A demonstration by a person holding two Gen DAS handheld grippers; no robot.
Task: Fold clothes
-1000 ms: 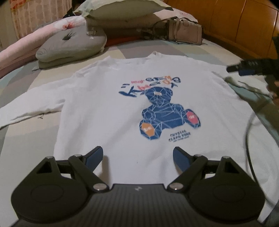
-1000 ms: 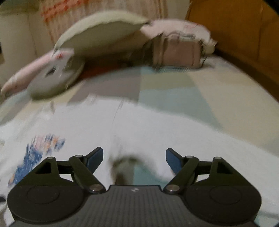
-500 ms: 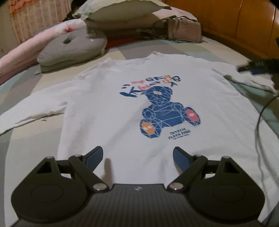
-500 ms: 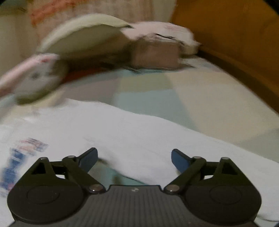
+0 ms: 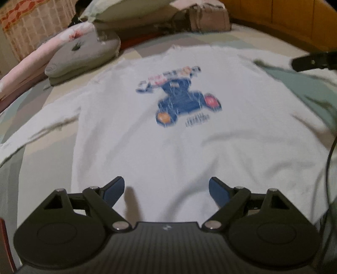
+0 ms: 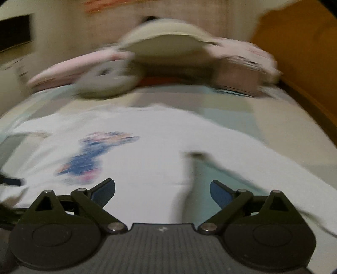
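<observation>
A white long-sleeved shirt (image 5: pixel 168 139) with a blue bear print (image 5: pixel 185 101) lies flat, front up, on the bed, sleeves spread to both sides. My left gripper (image 5: pixel 166 189) hovers open over the shirt's lower hem, with nothing between its fingers. My right gripper (image 6: pixel 162 191) is open too, above the shirt (image 6: pixel 147 147) near its right armpit, where the right sleeve (image 6: pixel 263 160) runs off to the right. The right gripper's tip (image 5: pixel 311 61) shows at the right edge of the left wrist view. Both views are blurred by motion.
Grey pillow (image 5: pixel 84 57), pink bedding (image 5: pixel 35 61), a cream pillow and a brown bag (image 5: pixel 208 19) are stacked at the head of the bed. A wooden headboard (image 6: pixel 305 63) lines the right side. A dark cable (image 5: pixel 328 168) hangs at the right edge.
The right gripper swung left, so the bear print and armpit came into its view. The left gripper pulled back a little toward the hem. Both stayed open.
</observation>
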